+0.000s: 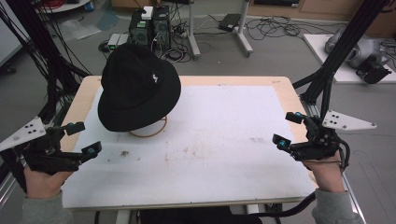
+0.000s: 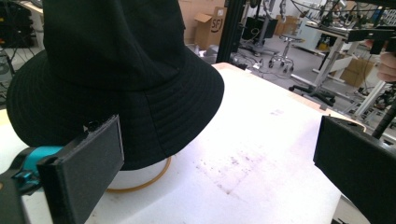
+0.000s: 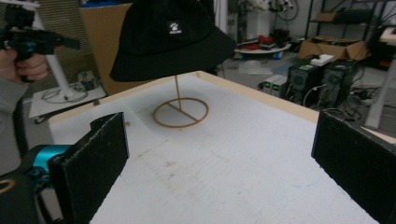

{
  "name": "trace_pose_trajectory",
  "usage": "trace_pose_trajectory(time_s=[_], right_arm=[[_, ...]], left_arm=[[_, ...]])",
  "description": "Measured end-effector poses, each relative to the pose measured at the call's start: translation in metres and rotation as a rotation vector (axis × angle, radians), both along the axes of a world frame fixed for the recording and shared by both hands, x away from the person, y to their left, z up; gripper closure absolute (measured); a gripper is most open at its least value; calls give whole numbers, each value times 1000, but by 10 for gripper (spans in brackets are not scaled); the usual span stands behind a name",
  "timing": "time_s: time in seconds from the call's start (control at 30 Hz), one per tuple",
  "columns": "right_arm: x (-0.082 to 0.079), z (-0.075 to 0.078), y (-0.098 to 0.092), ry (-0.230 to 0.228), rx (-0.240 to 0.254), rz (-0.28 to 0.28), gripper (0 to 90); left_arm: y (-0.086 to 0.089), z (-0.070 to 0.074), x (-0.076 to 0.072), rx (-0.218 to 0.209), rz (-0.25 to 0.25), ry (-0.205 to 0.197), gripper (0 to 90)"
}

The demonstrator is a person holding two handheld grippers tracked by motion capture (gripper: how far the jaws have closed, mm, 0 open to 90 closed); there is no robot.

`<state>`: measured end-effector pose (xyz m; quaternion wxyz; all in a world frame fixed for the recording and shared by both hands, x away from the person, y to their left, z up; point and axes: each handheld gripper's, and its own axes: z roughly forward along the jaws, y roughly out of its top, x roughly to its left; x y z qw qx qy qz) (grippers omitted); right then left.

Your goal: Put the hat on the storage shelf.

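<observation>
The left tongs are held at the near left edge of the bench, their jaws spread wide apart and holding nothing. Just ahead of them and slightly toward the bench's middle, a black bucket hat sits on a thin wooden stand whose ring base lies flat on the white mat that covers the bench. In the left gripper view the hat looms close beyond the left-hand jaw (its brim overhangs the ring base), but no jaw touches it.

The right tongs hover at the near right edge, jaws likewise wide apart and empty, well away from the hat. From the right gripper view the hat stands ahead between the two jaws, raised on the stand's upright rod, a small white label on its crown. The left hand with its tongs appears beyond, at upper left. Faint brownish stains mark the mat between the two tongs.
</observation>
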<state>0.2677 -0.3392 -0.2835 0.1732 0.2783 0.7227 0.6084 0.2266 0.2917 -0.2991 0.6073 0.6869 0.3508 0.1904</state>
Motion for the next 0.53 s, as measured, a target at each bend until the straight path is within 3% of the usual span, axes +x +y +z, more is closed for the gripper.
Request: trace_pose_trajectory(time_s=[0.23, 0.53], right_arm=[[-2, 1, -8, -35, 37, -79, 31], [-5, -1, -13, -28, 47, -108, 31]], left_arm=[[-7, 2, -1, 23, -12, -3, 20], [-7, 1, 4, 8, -11, -1, 20]])
